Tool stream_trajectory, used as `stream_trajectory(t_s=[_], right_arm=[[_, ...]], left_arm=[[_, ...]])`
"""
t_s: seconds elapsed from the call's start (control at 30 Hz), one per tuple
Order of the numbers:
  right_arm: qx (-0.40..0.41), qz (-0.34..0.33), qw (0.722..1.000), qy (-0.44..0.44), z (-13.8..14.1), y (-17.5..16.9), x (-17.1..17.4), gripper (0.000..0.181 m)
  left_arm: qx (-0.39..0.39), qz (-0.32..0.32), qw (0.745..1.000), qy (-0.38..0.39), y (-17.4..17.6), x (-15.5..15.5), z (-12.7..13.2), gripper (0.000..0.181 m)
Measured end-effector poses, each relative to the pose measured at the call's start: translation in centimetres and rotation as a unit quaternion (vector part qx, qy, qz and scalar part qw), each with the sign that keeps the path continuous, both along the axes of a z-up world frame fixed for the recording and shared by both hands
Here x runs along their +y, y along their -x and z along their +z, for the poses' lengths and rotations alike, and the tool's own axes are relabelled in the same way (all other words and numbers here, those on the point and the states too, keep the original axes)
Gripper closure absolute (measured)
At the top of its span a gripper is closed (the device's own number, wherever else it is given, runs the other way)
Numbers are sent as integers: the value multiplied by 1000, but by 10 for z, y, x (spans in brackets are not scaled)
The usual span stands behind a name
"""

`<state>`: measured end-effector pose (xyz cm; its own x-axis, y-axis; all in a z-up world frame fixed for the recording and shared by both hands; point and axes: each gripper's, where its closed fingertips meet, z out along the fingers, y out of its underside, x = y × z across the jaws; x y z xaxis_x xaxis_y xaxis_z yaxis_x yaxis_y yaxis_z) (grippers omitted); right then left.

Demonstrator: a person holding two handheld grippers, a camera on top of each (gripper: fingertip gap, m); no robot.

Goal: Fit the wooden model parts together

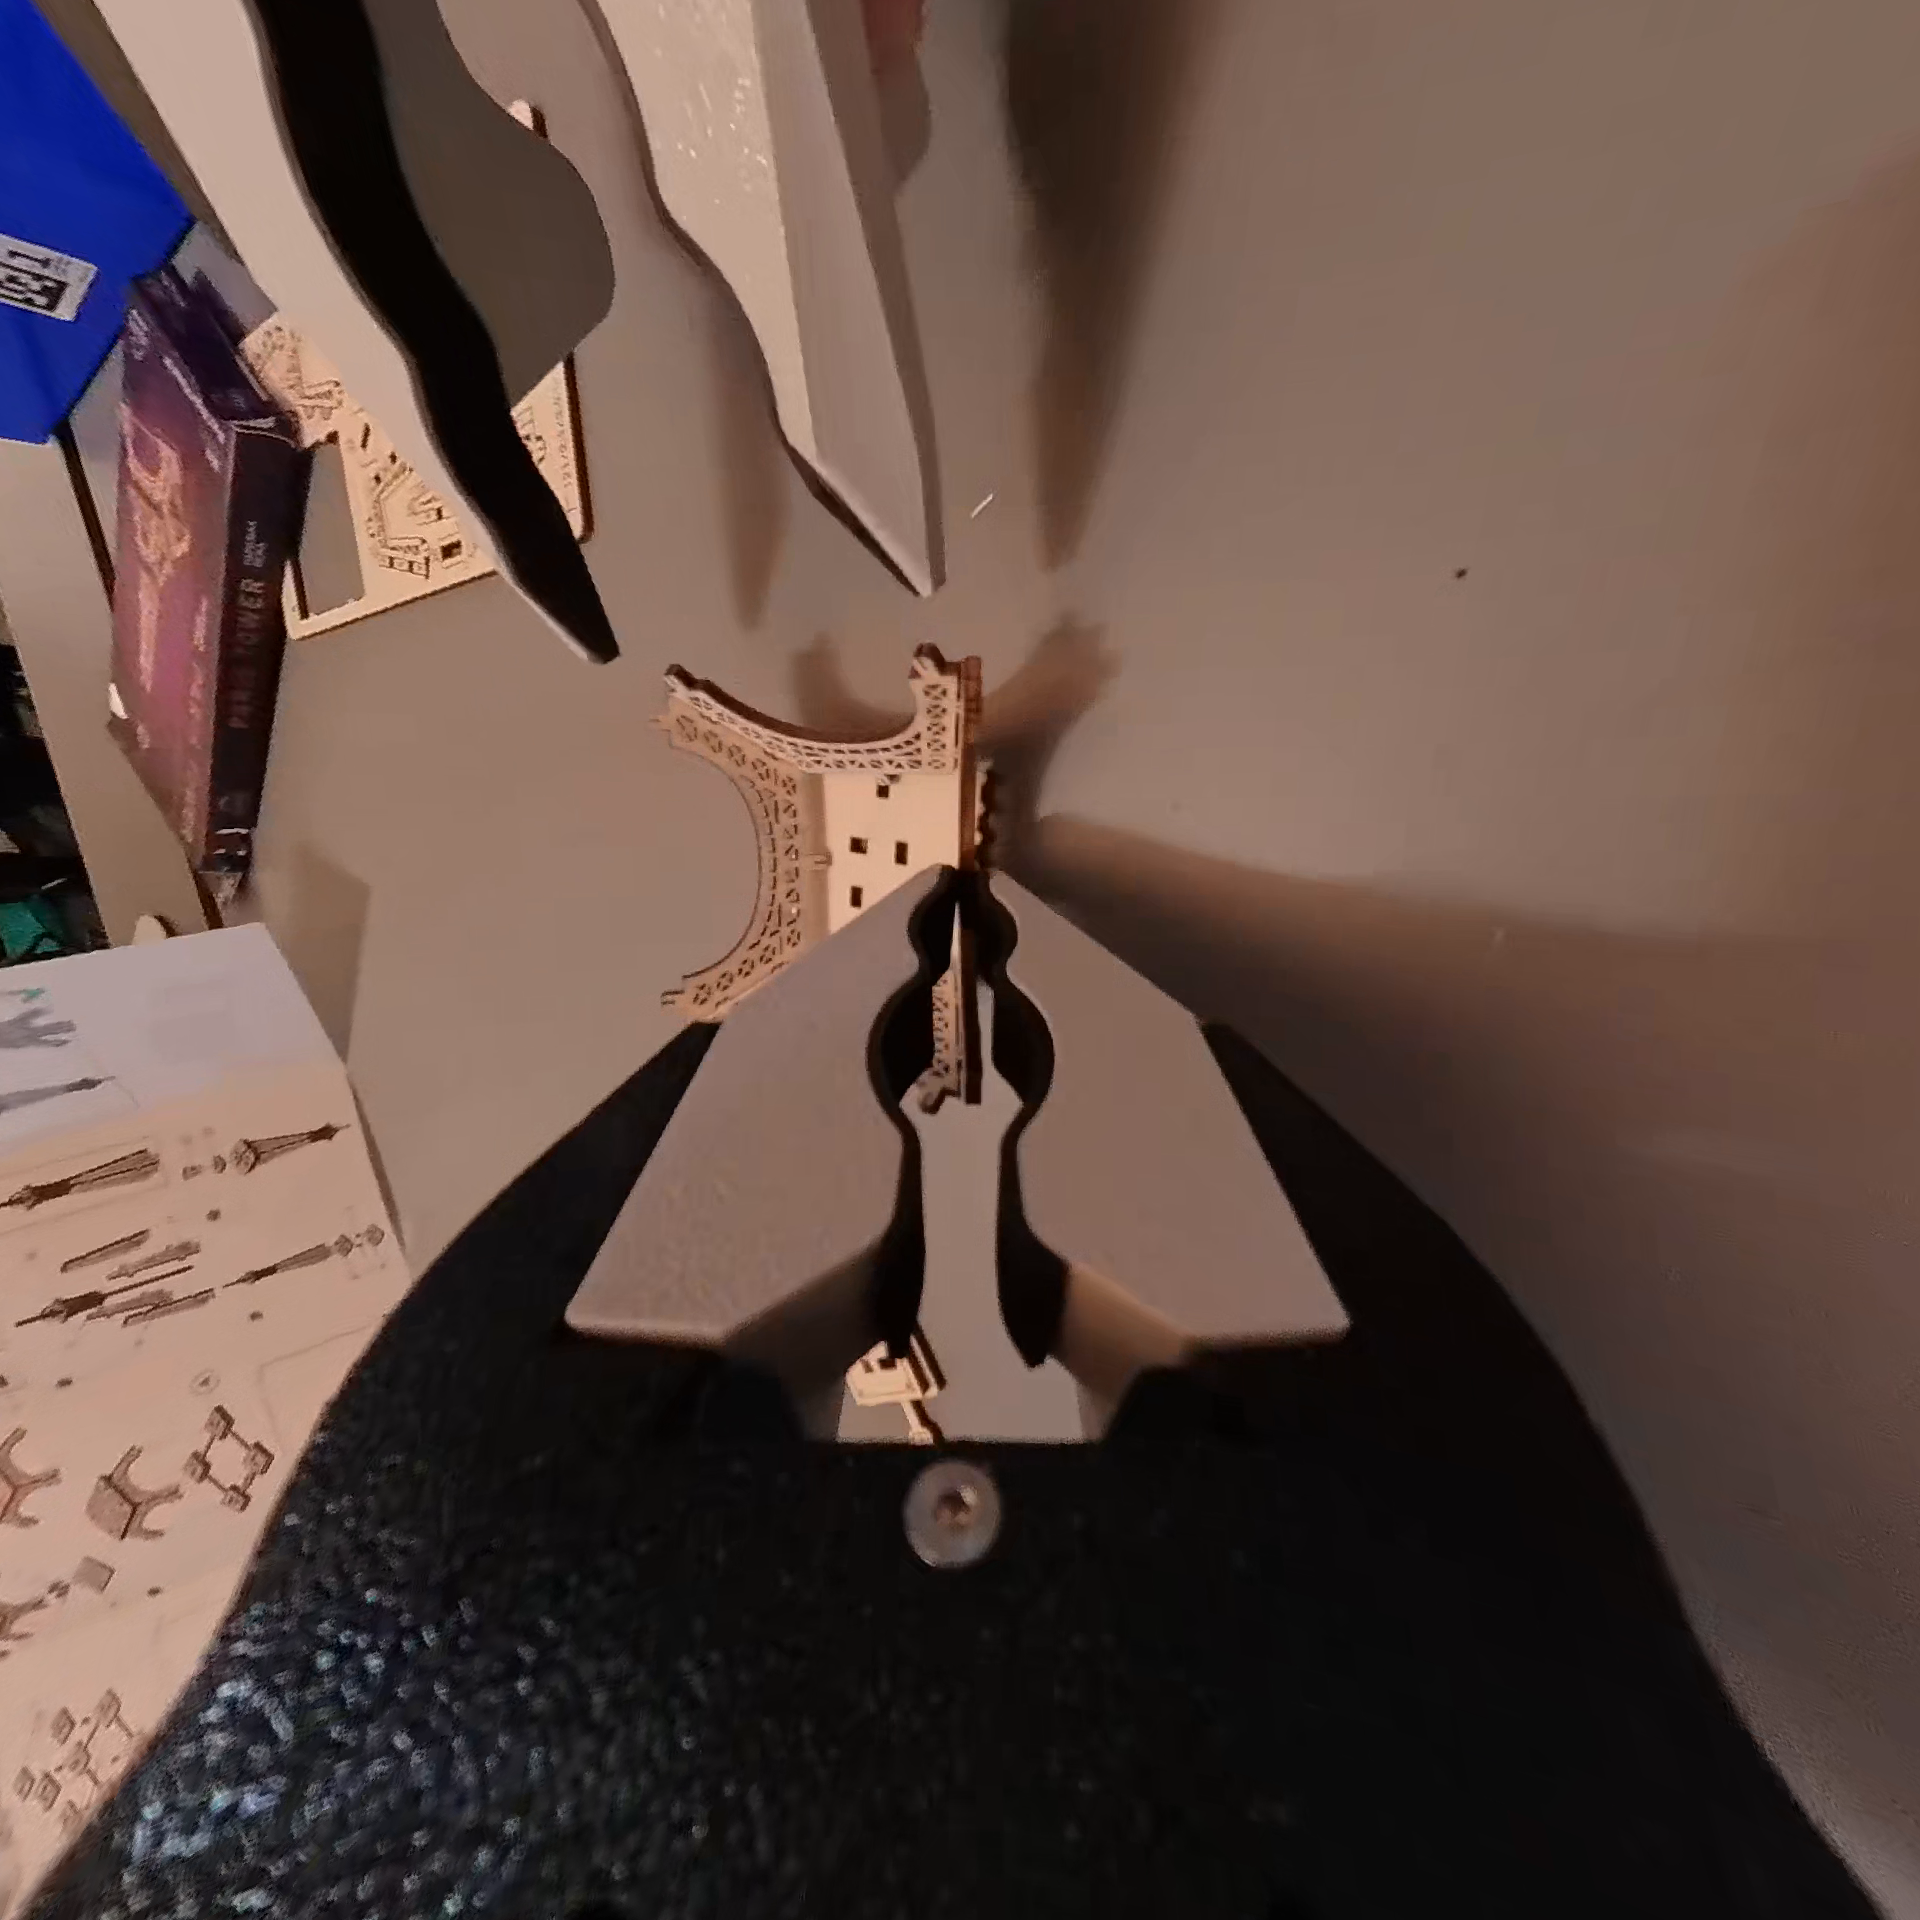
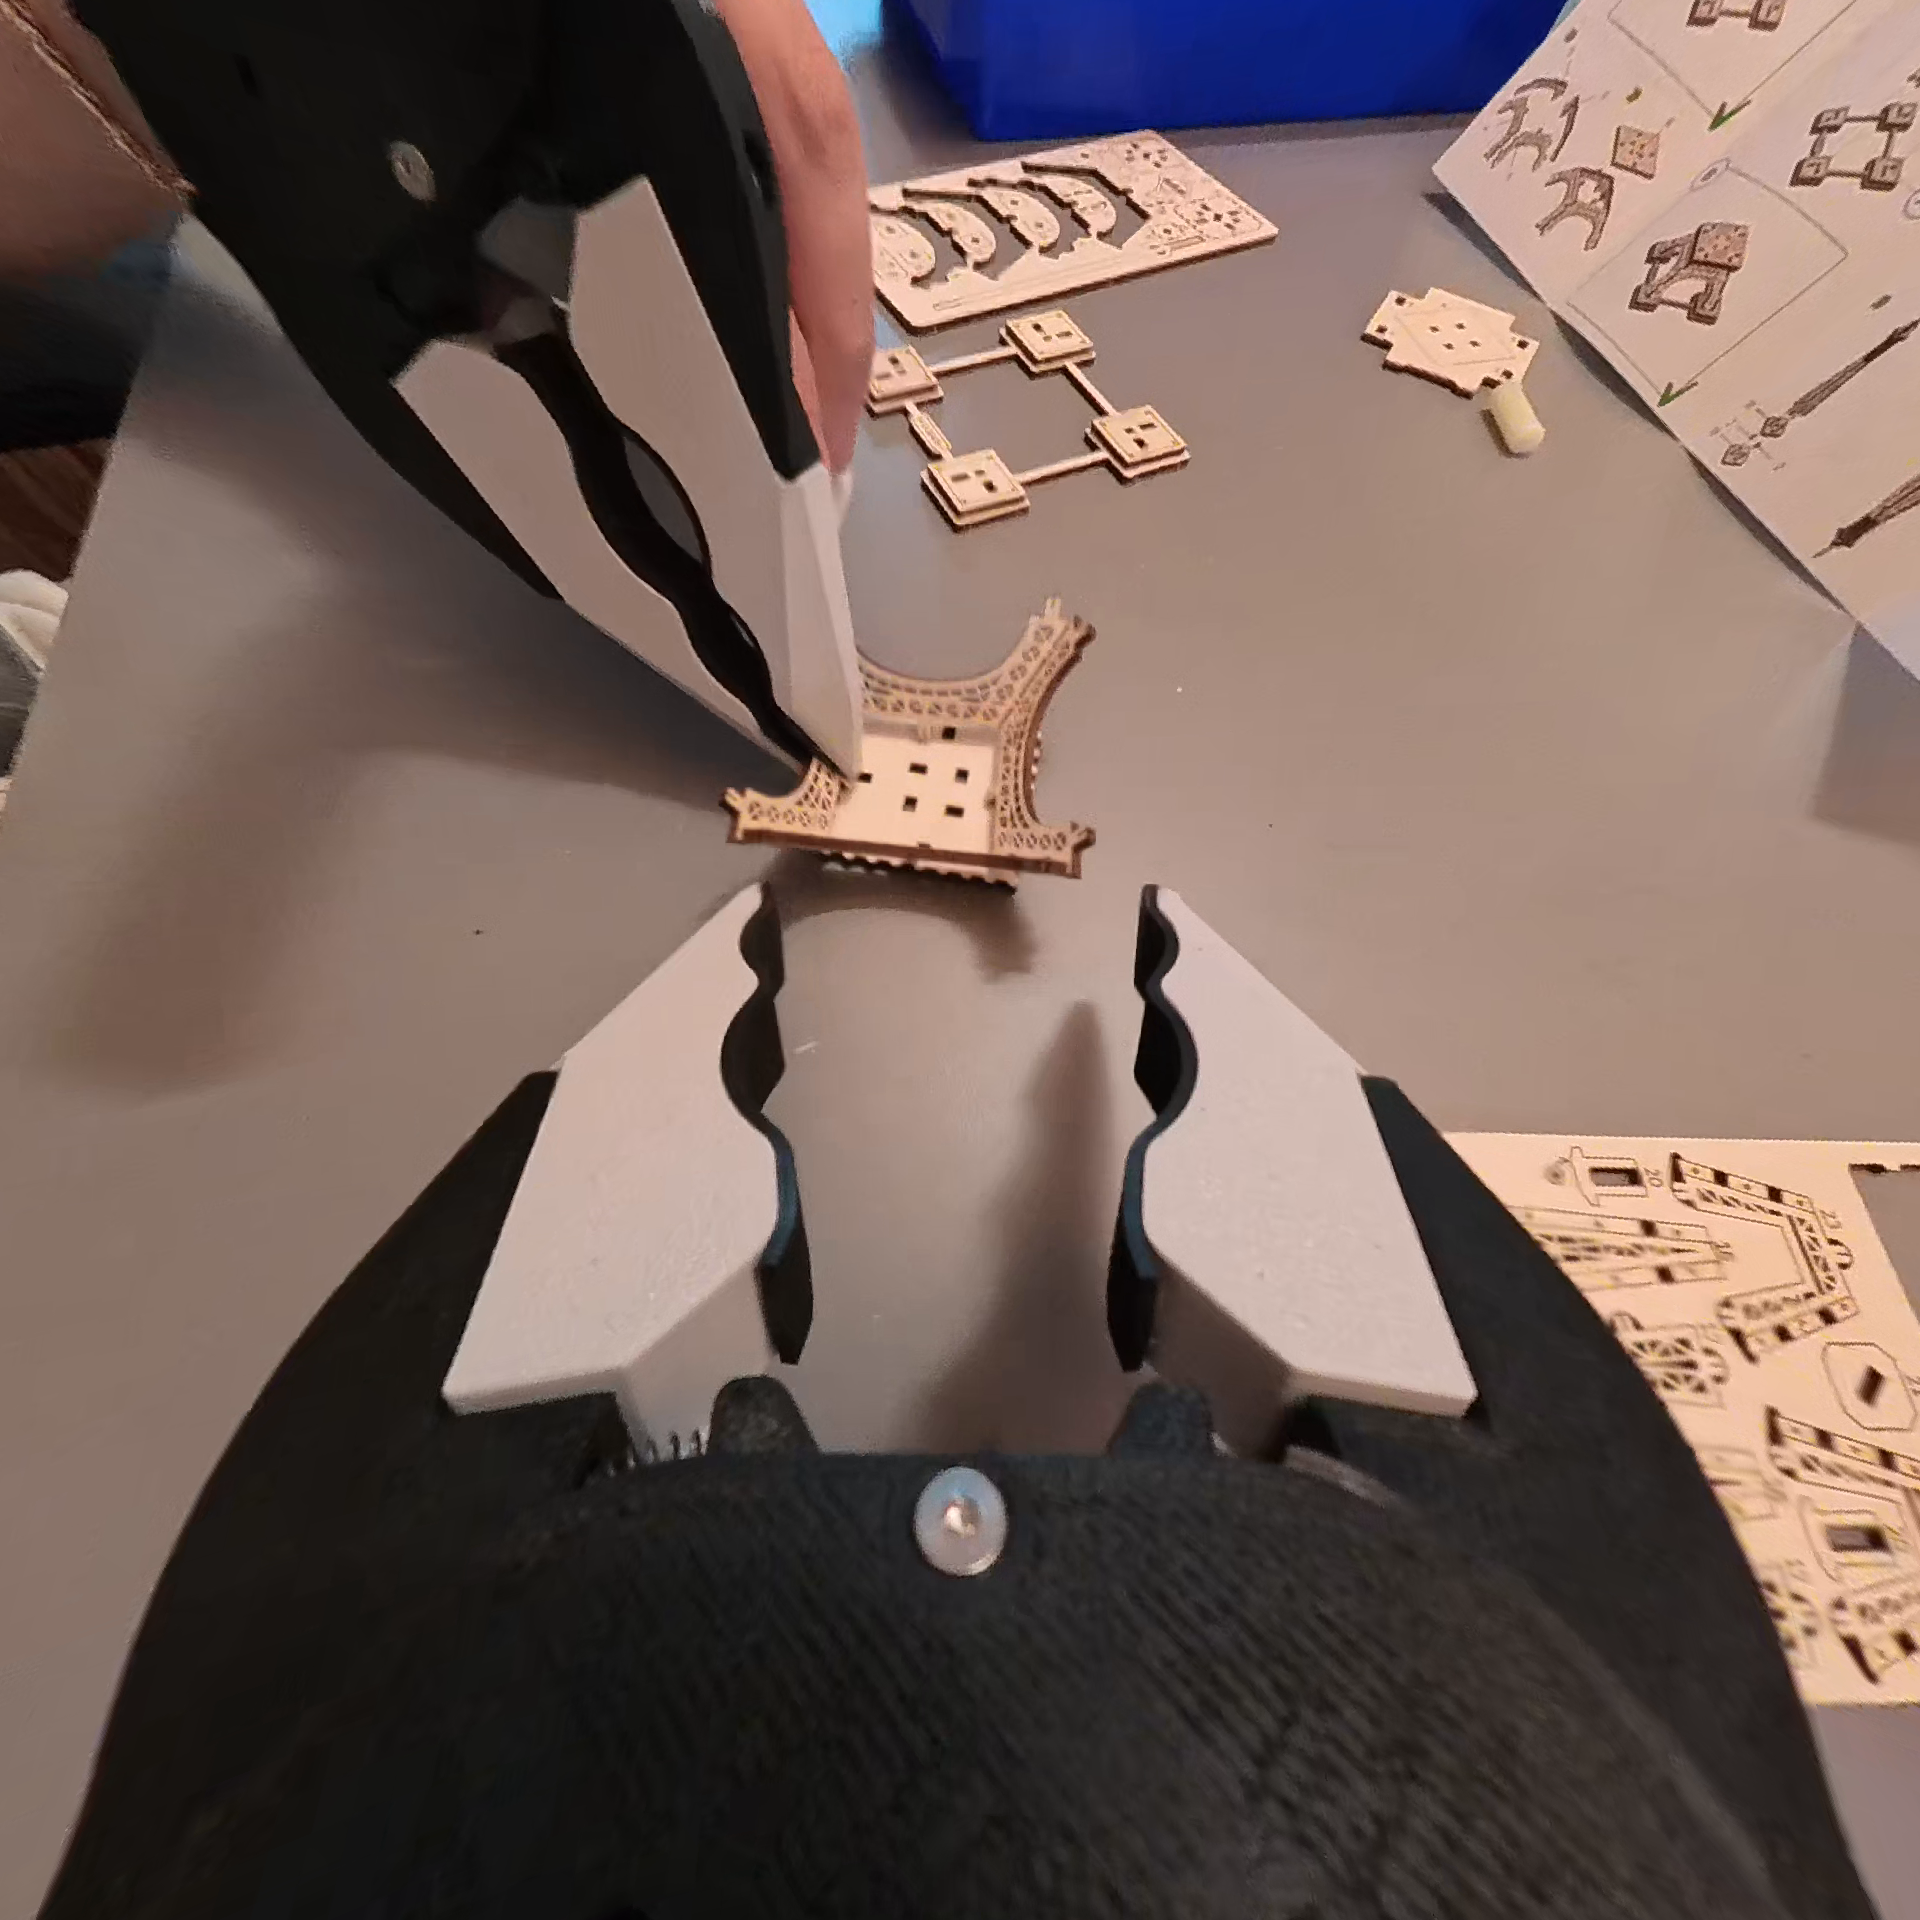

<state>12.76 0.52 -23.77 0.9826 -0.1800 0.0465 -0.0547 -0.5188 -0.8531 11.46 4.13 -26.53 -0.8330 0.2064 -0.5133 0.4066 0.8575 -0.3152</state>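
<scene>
The wooden tower base [image 2: 925, 795], a square plate with lattice arch sides, lies upside down on the grey table [image 2: 1455, 779]. My left gripper [image 2: 831, 758] comes down from the upper left and is shut on the left arch side. In the left wrist view the left gripper [image 1: 958, 878] pinches that thin arch edge, with the rest of the tower base [image 1: 831, 790] just ahead. My right gripper [image 2: 956, 899] is open and empty, its tips just short of the base's near edge. The right gripper also shows at the top of the left wrist view [image 1: 764, 613].
A square wooden frame with four pads [image 2: 1029, 416], a part sheet [image 2: 1070, 218], a cross-shaped plate [image 2: 1449, 343] and a cream peg [image 2: 1517, 421] lie beyond. An instruction sheet [image 2: 1714, 260], another part sheet [image 2: 1714, 1403], a blue bin [image 2: 1195, 62] and a purple box [image 1: 197, 582] surround the work area.
</scene>
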Motion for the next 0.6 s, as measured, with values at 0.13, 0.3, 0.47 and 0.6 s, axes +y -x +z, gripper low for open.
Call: stream_trajectory(t_s=[0.13,0.3,0.47,0.6], right_arm=[[4,10,1000,-4,0,4,5,113],[-6,18,1000,16,-6,8,12,105],[-7,5,1000,12,-3,3,8,105],[6,-23,1000,-20,8,-6,2,115]], left_arm=[[8,-13,1000,3,0,-1,2,179],[-2,-12,1000,8,-7,2,5,171],[32,8,999,43,-8,10,16,159],[117,47,978,164,-13,3,49,164]])
